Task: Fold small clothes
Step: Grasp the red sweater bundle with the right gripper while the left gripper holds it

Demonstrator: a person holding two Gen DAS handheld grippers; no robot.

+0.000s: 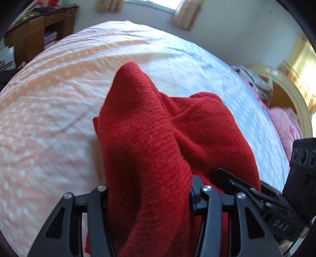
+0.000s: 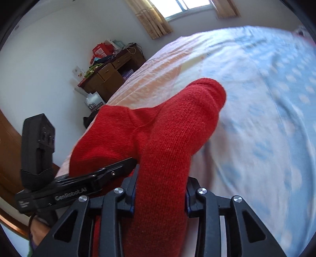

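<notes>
A red knitted garment [image 1: 158,134] hangs bunched above the bed. My left gripper [image 1: 149,189] is shut on a fold of it, and the cloth drapes over its fingers and hides the tips. My right gripper [image 2: 160,189] is shut on another fold of the same red garment [image 2: 169,126], which also covers its tips. Each gripper shows in the other's view, close beside it: the right gripper [image 1: 246,189] at the lower right of the left wrist view, the left gripper [image 2: 94,176] at the lower left of the right wrist view.
The bed [image 1: 59,94] has a pink and pale blue dotted sheet [image 2: 266,98]. A wooden desk [image 2: 110,73] with clutter stands by the far wall under a curtained window [image 2: 185,8]. Pillows and a curved headboard [image 1: 292,94] lie at the right.
</notes>
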